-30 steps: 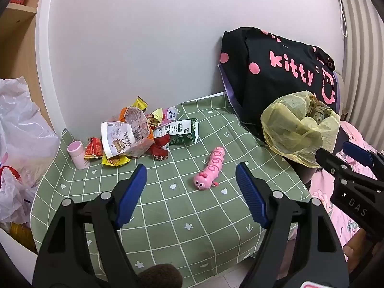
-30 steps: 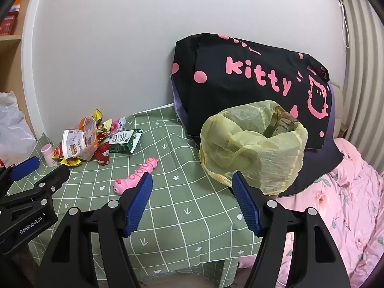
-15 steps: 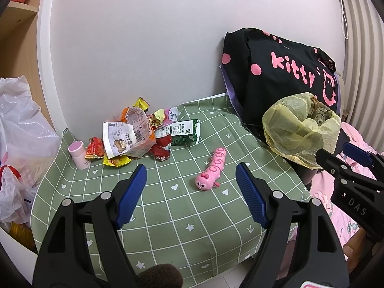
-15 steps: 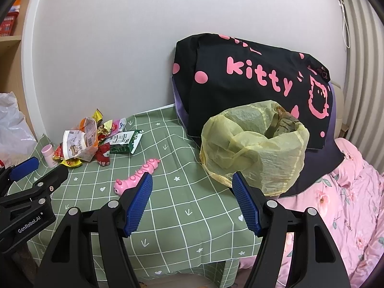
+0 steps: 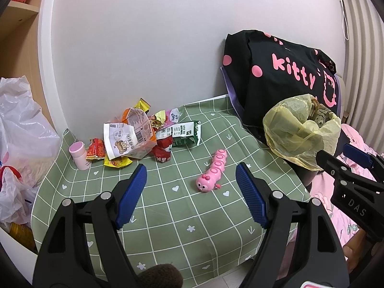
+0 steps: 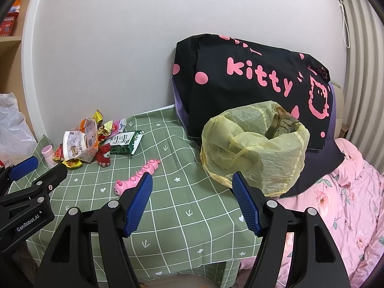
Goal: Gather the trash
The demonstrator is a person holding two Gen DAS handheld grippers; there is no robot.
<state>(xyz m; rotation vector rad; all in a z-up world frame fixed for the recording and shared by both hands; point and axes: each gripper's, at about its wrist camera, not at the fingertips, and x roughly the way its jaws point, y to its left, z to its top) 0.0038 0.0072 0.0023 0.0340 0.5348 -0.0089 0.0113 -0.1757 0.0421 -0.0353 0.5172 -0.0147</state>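
A heap of crumpled snack wrappers (image 5: 130,139) (image 6: 81,145) lies at the far left of the green checked table, with a flattened green-and-white carton (image 5: 183,133) (image 6: 126,141) at its right edge. A bin lined with a yellow bag (image 5: 302,129) (image 6: 254,146) stands at the table's right edge, with some trash inside. My left gripper (image 5: 190,182) hovers open above the near middle of the table, nothing between its fingers. Farther right, my right gripper (image 6: 192,192) is open too, in front of the bin. Each gripper shows at the edge of the other's view.
A pink caterpillar toy (image 5: 212,174) (image 6: 136,177) lies mid-table. A small pink-capped bottle (image 5: 78,154) stands left of the wrappers. A black pillow with pink lettering (image 6: 252,84) leans on the wall behind the bin. White plastic bags (image 5: 16,144) sit left; pink floral bedding (image 6: 343,204) right.
Both grippers have drifted slightly; the table scene has shifted a little in each view. Both stay open and nothing on the table has moved.
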